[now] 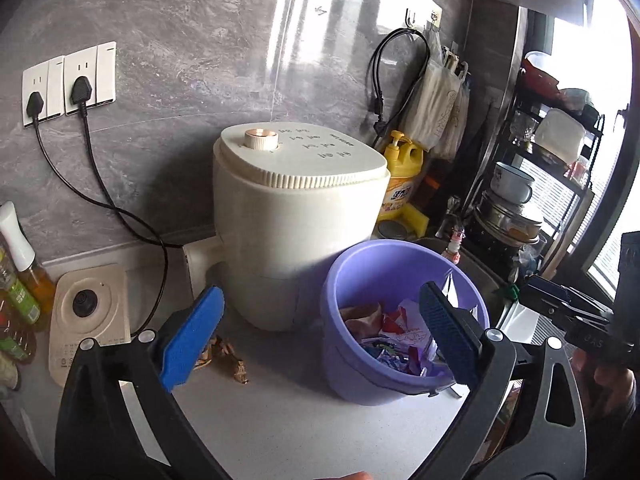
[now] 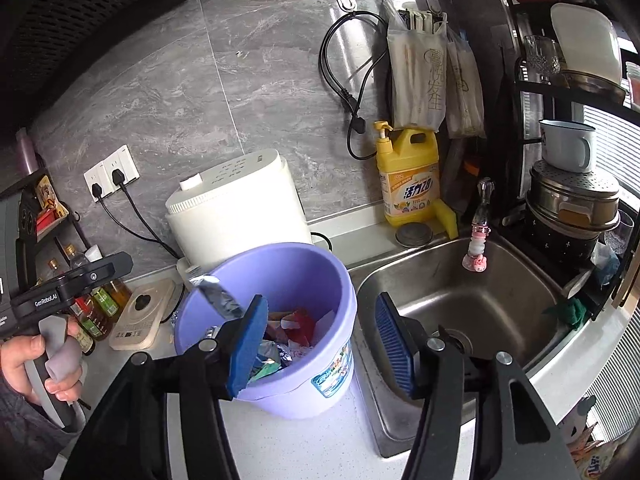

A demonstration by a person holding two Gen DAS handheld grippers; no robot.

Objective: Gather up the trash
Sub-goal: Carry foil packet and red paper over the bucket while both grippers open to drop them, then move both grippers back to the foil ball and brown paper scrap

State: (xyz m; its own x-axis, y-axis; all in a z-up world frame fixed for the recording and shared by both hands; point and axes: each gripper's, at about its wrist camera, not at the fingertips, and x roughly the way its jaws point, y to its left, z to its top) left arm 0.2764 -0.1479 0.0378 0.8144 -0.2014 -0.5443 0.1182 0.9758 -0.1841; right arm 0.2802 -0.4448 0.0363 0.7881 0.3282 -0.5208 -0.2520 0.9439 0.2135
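Observation:
A purple bucket (image 1: 360,372) (image 2: 296,392) stands on the white counter in front of a cream appliance (image 1: 296,220), with several colourful wrappers (image 1: 384,336) inside. My left gripper (image 1: 320,336) is open wide just before the bucket, nothing between its blue pads. A crumpled brown wrapper (image 1: 230,358) lies on the counter near its left finger. My right gripper (image 2: 320,346) is open over the bucket's near rim. A silvery wrapper (image 2: 218,296) hangs at the tip of its left finger above the bucket. I cannot tell whether it still clings there.
A steel sink (image 2: 480,300) lies right of the bucket, with a yellow detergent bottle (image 2: 408,176) behind it. A loaded dish rack (image 2: 572,200) fills the far right. Oil bottles (image 1: 24,280) and a flat beige device (image 1: 90,312) sit at the left. Cords run from wall sockets (image 1: 68,80).

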